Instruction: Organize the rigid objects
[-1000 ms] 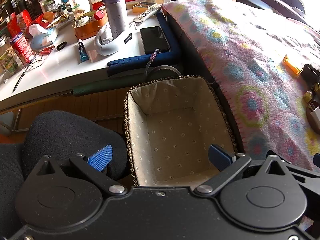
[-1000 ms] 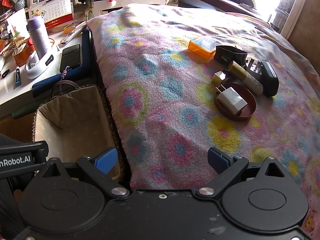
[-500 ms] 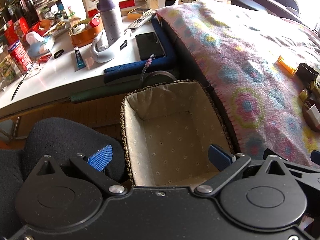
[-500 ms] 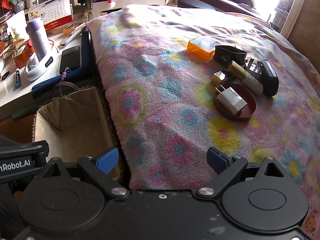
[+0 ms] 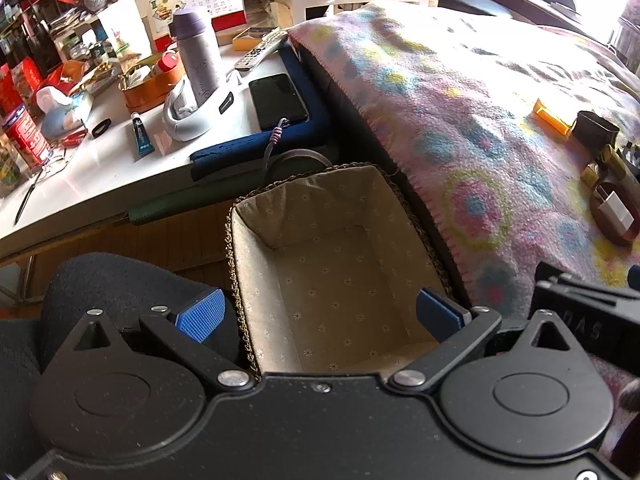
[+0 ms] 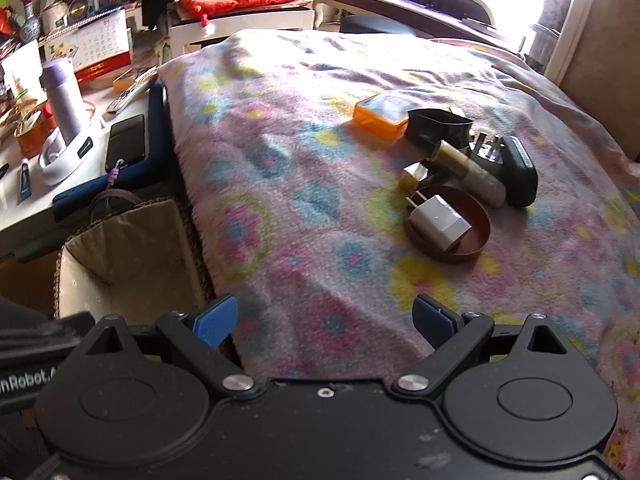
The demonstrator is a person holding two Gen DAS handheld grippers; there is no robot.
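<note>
An empty cloth-lined woven basket (image 5: 280, 208) stands on the floor beside the bed; it also shows in the right wrist view (image 6: 120, 236). My left gripper (image 5: 320, 314) is open and empty, just above the basket's near end. My right gripper (image 6: 324, 318) is open and empty over the flowered blanket (image 6: 304, 184). Ahead of it lies a cluster: a white charger (image 6: 438, 224) in a round brown dish (image 6: 476, 240), an orange box (image 6: 382, 114), a black band (image 6: 438, 124), a gold tube (image 6: 468, 170), a small gold cube (image 6: 412, 176) and a black adapter (image 6: 518, 172).
A white desk (image 5: 100, 168) left of the basket holds a purple flask (image 5: 198, 54), a phone (image 5: 278, 100), a remote, a tube and clutter. A dark chair cushion (image 5: 120, 284) sits under my left gripper. A bench with red cushions (image 6: 240, 0) stands behind the bed.
Both grippers have moved forward and tilted up a little, so the cluster on the blanket appears closer to the right gripper. Jaws stay open. Nothing was picked up.
</note>
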